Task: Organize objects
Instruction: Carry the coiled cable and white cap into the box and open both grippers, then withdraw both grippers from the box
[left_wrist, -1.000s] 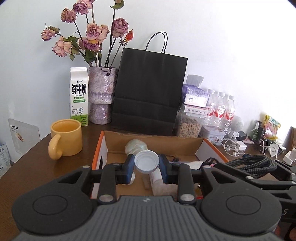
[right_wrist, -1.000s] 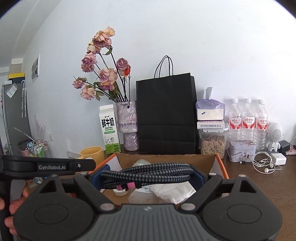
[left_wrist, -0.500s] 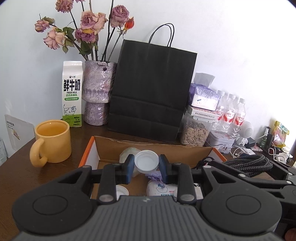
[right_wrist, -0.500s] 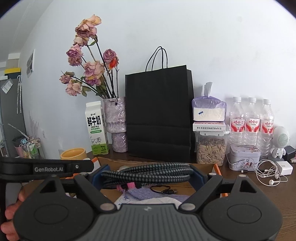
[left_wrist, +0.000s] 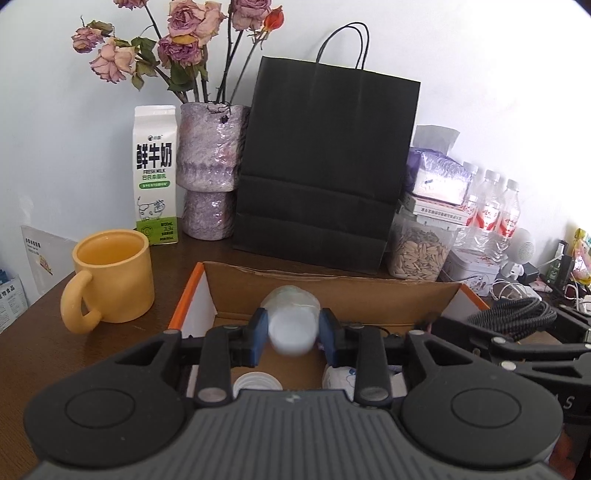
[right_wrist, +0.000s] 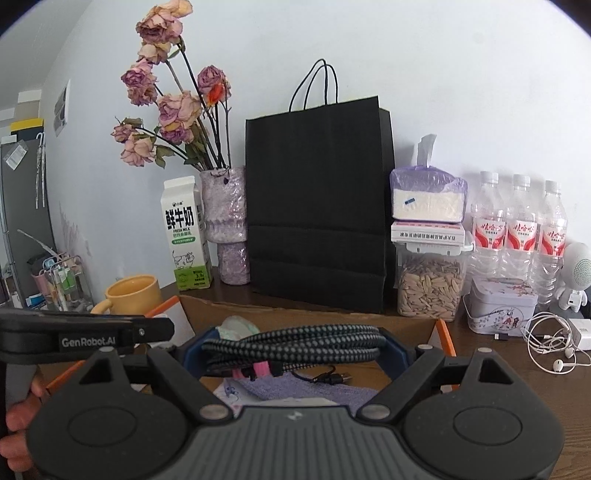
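White wall backs a dark wooden tabletop crowded along its far edge. Largest there is a black paper bag, standing upright between a purple vase of dried roses and a stack of containers; the tops of the roses are cut off in the left wrist view. Beside the vase stands a milk carton, and nearer the camera a yellow mug.

In front of the bag sits an open cardboard box with orange edges. Most of its inside is hidden behind the two gripper bodies; only part of a white lid, a purple cloth and a small black plug can be made out.

Over the box the right gripper is spread wide and clamps a coiled braided cable with a pink tie; whether the coil touches anything beneath cannot be told. The left gripper is clenched on a small white bottle, held above the box floor and blurred at its near end, so its label and cap are hard to read.

At the right, three water bottles, a tin and white earphones lie on the tabletop.
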